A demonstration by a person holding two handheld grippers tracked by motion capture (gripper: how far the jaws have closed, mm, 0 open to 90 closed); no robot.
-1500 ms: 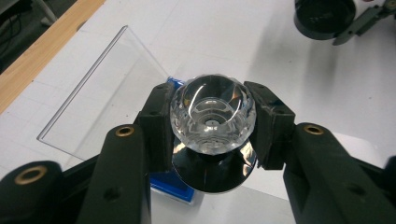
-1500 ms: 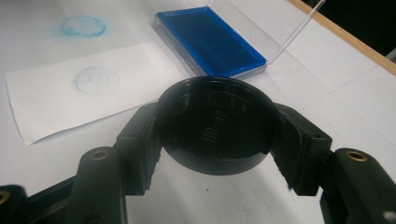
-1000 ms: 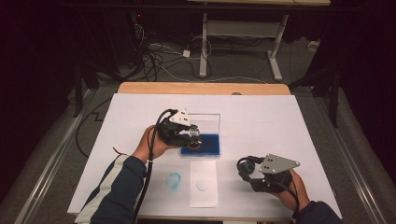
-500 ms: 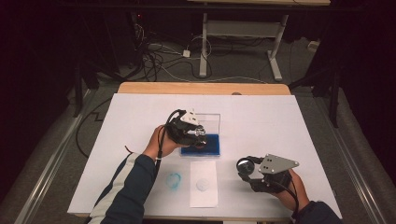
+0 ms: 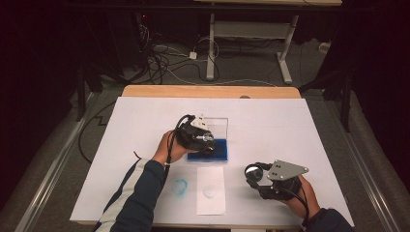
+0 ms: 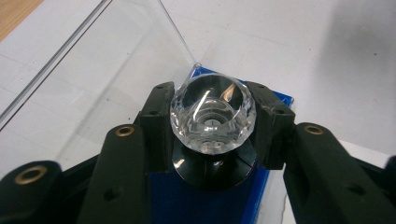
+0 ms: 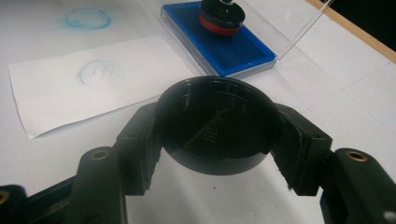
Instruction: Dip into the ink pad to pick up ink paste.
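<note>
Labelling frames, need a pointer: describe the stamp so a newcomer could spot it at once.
On the white sheet covering the table, find the blue ink pad with its clear lid standing open. The stamp is over that pad, clamped in the left tongs. Its faceted clear knob on a round black base sets it apart from the plain black cap in the right tongs.

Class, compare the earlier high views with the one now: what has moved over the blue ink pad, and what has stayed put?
The left gripper, shut on the round stamp with a clear faceted knob, moved right and down onto the blue ink pad in its clear open case. The right gripper stayed put, holding the round black cap; the white paper slip is unchanged.
</note>
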